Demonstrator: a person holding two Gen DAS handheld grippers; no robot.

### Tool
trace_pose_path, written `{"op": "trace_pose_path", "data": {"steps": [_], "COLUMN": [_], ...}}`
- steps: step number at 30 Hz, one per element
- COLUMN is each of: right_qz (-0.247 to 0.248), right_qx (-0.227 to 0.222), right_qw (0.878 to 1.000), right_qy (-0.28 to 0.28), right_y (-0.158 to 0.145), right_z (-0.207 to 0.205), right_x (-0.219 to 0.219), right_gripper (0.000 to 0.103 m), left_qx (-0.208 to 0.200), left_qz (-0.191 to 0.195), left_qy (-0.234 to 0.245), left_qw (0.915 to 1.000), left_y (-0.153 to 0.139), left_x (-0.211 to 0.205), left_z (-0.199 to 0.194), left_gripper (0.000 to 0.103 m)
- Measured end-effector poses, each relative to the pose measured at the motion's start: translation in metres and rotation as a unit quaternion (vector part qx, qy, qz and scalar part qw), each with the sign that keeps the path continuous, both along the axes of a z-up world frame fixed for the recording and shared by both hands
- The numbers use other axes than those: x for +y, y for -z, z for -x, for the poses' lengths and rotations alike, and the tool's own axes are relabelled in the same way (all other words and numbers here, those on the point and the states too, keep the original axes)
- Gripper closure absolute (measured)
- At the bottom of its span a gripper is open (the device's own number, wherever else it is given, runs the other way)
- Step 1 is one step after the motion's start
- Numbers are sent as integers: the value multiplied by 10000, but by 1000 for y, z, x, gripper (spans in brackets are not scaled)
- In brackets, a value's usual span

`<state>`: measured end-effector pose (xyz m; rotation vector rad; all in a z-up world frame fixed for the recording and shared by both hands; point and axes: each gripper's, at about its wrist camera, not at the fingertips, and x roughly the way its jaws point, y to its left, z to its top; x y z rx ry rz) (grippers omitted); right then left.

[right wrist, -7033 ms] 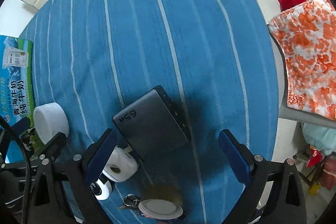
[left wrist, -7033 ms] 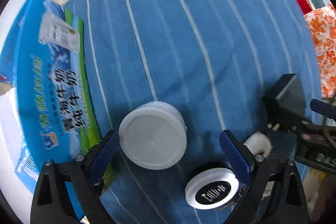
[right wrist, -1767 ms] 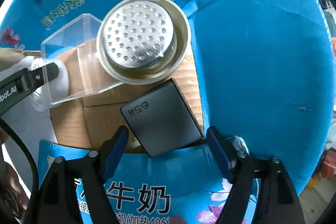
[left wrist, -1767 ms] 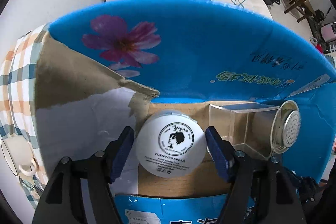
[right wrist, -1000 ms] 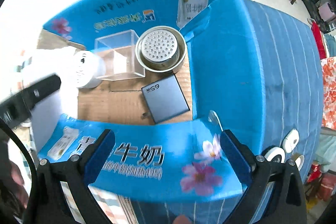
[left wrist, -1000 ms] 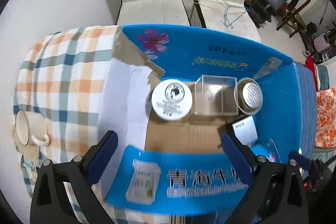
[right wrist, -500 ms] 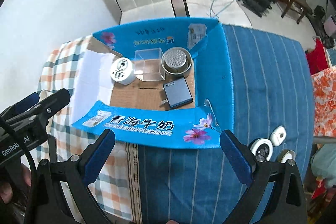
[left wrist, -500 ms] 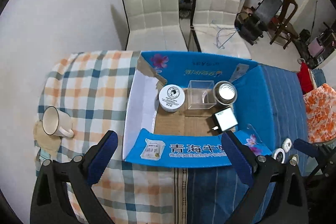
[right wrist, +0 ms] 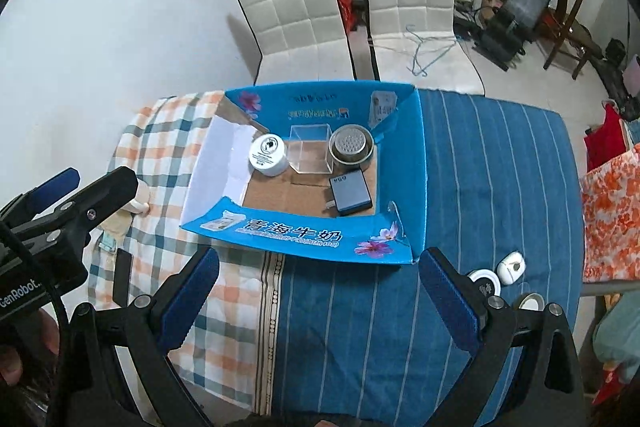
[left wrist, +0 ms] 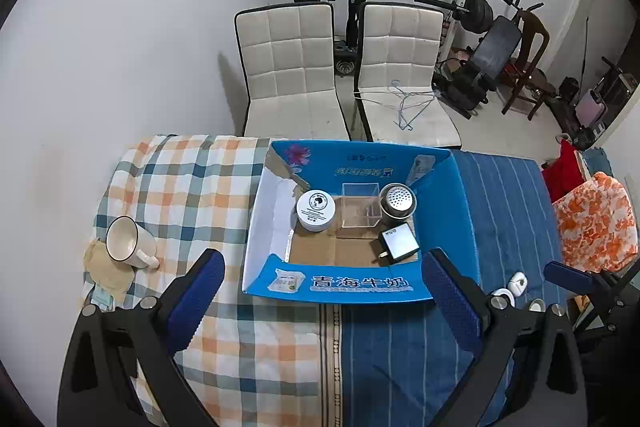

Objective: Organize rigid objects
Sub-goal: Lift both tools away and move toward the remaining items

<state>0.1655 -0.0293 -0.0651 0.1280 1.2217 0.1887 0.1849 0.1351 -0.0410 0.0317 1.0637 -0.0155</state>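
An open blue cardboard box stands on the table. Inside lie a white cream jar, a clear plastic cube, a perforated metal cup and a dark 65W charger. My left gripper is open and empty, high above the table in front of the box. My right gripper is open and empty, also held high. The left gripper's body also shows at the left edge of the right wrist view.
A white mug stands on the checked cloth at the left. Small round white items lie on the blue striped cloth right of the box. Two white chairs stand behind the table. An orange floral cloth hangs at the right.
Both grippers let go of the jar and the charger inside the box, opened wide and have pulled up and back, so the whole table now shows.
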Motion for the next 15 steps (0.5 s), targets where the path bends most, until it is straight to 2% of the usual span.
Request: {"op": "trace_pose_path", "data": {"steps": [8,15], "right_qz": [-245,-140], "right_qx": [-140,71], "right_qw": [9995,9960], "right_qy": [130,885], "right_y": [-7,16], "right_z": [9,22], "right_x": [-32,-120], "right_gripper": [1,1], "left_qx": [-50,148], "left_qz": [57,209], "left_qy": [98,576], "left_qw": [9999,9980], "left_y": [-2,26], "left_x": [-28,-98], "left_z": [7,5], "left_gripper": [2,2]}}
